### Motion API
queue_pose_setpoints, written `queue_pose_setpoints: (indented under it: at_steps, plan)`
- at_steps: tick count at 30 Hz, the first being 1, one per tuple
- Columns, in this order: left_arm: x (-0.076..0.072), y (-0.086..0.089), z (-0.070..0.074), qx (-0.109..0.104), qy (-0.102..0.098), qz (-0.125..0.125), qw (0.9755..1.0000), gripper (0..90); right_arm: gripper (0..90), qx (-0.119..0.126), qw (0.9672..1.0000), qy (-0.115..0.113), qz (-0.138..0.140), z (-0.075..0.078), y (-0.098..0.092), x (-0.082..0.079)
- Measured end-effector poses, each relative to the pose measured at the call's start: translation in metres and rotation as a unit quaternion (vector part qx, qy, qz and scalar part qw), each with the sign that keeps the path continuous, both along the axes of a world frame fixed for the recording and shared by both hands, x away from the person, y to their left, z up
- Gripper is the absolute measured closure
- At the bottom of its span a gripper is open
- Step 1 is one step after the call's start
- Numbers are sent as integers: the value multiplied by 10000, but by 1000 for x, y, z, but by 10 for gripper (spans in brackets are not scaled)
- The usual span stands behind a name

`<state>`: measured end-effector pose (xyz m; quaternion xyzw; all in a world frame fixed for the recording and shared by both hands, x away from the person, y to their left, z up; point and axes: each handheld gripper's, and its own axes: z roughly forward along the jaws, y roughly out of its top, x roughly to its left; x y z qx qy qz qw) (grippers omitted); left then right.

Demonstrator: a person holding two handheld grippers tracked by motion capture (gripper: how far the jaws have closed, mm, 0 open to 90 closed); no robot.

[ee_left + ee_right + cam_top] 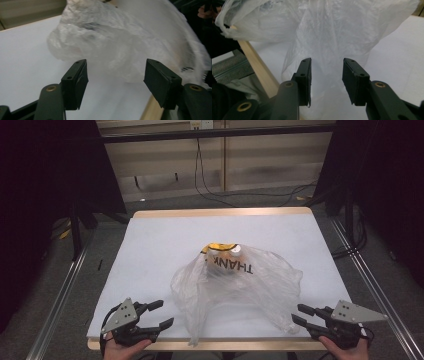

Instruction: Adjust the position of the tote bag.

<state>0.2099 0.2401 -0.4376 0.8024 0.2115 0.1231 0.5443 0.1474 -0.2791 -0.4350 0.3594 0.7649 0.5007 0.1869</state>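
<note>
Spanning most of the high view, a white-topped table point(150, 250) with a pale wooden edge carries the work; dark curtains flank it, and black cables point(210, 190) trail over the grey floor beyond its far edge.

Crumpled clear plastic bag point(235, 290) lies on the near half of the table, between the two grippers, ahead of both sets of fingers. Black print on it reads "THANK", upside down from the person's side. One corner of the bag reaches the near table edge, closer to the left gripper's side of centre.

Yellow-and-white object point(222, 251) sits at the bag's far end, well beyond either gripper's fingers; whether it is wholly inside the film cannot be told.

Left gripper point(159, 314) is held at the near left corner. Jaws stand apart, nothing between them. In the left gripper view the pads point(79, 80) frame bare tabletop, with the bag's bulge just beyond the fingertips and no contact visible. Film toward its right-hand finger partly screens the table edge.

Right gripper point(299, 314) is held at the near right corner, jaws apart but narrower. In the right gripper view a fold of bag film hangs just ahead of the gap between the fingers point(305, 75); the pads do not press it. The wooden edge runs along their left side.
</note>
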Motion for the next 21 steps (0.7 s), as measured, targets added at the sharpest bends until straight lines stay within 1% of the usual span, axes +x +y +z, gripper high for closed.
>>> queue_pose_setpoints:
  at_steps: [1, 2, 3, 5, 6, 7, 8, 9, 11, 12, 13, 14, 15, 16, 18, 19, 20, 21]
  plan:
    - [-2, -1, 1, 86, 5, 3, 10000, 379, 624, -33, 10000, 28, 50, 0, 1, -3]
    - [-2, -4, 0, 83, 9, -42, 10000, 394, 633, -43, 9999, 40, 85, -1, 2, -5]
    - [-2, -6, -1, 60, 57, -142, 9999, 394, 645, -57, 9999, 51, 116, -1, 3, -7]
    - [-3, -8, -1, 89, 83, -141, 9998, 408, 662, -98, 9997, 113, 204, -1, 5, -8]
    - [-3, -11, -1, 169, 87, -296, 9994, 408, 659, -109, 9995, 151, 255, -2, 7, -7]
    - [-4, -13, -2, 86, 157, -344, 9992, 407, 648, -148, 9992, 191, 325, -3, 8, -6]
    - [-4, -13, -2, 86, 157, -344, 9992, 405, 630, -214, 9989, 228, 351, -4, 9, -6]
    - [-6, -16, -2, 105, 172, -432, 9989, 401, 609, -263, 9986, 254, 390, -5, 11, -5]
    - [-7, -18, -2, 100, 217, -487, 9985, 394, 591, -324, 9979, 304, 465, -6, 13, -4]
    - [-7, -19, -2, 150, 222, -524, 9983, 388, 579, -366, 9975, 316, 513, -7, 14, -3]
    - [-9, -21, -3, 67, 272, -552, 9981, 387, 562, -406, 9971, 336, 557, -8, 15, -2]
    - [-10, -22, -2, 193, 239, -570, 9979, 381, 539, -449, 9967, 366, 577, -8, 17, -2]
    - [-11, -24, -3, 75, 284, -597, 9978, 371, 523, -489, 9961, 404, 618, -9, 18, -1]
    - [-12, -24, -3, 159, 278, -648, 9974, 368, 507, -508, 9959, 412, 627, -9, 20, 0]
    - [-15, -28, -3, 108, 295, -721, 9969, 366, 490, -539, 9951, 458, 689, -10, 22, 3]
    - [-17, -29, -3, 143, 314, -714, 9969, 365, 479, -580, 9947, 451, 723, -11, 24, 5]
    - [-17, -30, -3, 177, 305, -803, 9961, 359, 465, -607, 9945, 472, 716, -12, 25, 6]
    - [-18, -32, -3, 167, 316, -837, 9958, 358, 460, -610, 9943, 489, 724, -12, 26, 8]
